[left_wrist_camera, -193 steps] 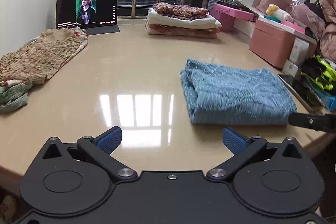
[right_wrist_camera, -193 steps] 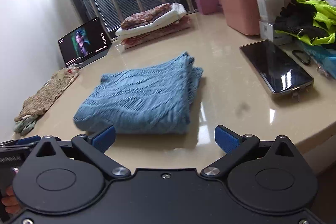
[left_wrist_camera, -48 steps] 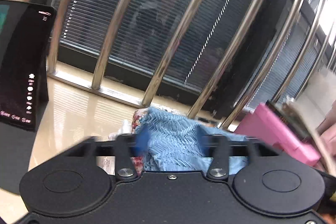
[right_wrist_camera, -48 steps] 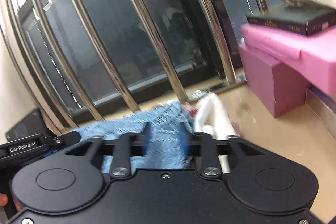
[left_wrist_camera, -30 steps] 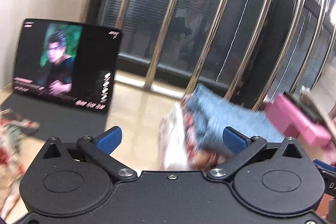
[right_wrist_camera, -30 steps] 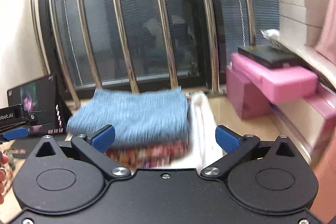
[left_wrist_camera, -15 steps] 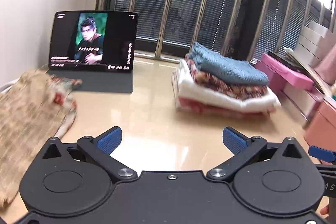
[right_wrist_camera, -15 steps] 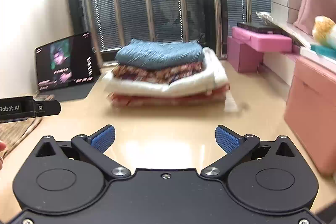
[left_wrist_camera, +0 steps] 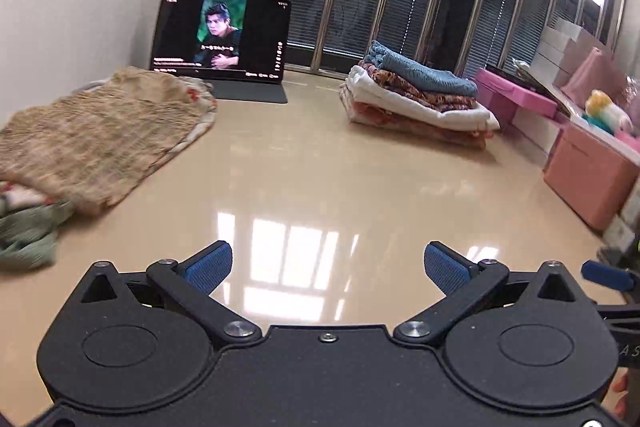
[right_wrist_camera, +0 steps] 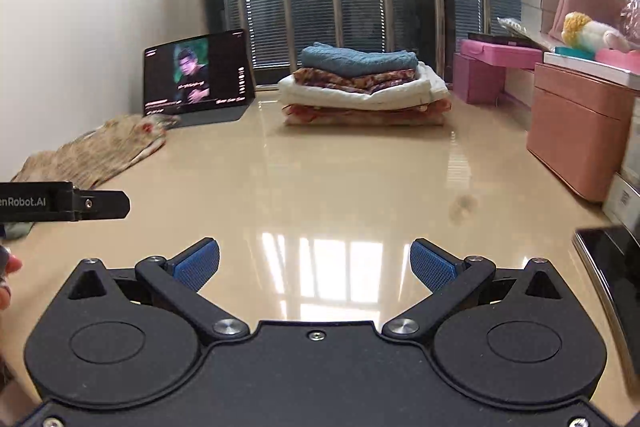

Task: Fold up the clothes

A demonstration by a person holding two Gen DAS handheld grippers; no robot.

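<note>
In the left wrist view, your left gripper (left_wrist_camera: 328,263) hangs above the bare table (left_wrist_camera: 320,171) with its jaws spread wide and nothing between the blue pads (left_wrist_camera: 210,263). The folded blue knit (left_wrist_camera: 420,71) lies on top of the stack of folded clothes (left_wrist_camera: 416,99) at the far side, near the window bars and right of the tablet (left_wrist_camera: 220,37). The unfolded beige garment (left_wrist_camera: 92,135) lies spread at the left edge, partly over a green cloth (left_wrist_camera: 28,231). In the right wrist view, your right gripper (right_wrist_camera: 314,263) is likewise fully open and empty over the table centre, well apart from the stack; a phone (right_wrist_camera: 612,267) rests at the right edge. Judged from this layout, one item is finished and the step in hand is the transition to the next piece. The next move calls for swinging both grippers left to the beige garment, closing on its near edge or corners, and drawing it onto the clear centre before folding.
</note>
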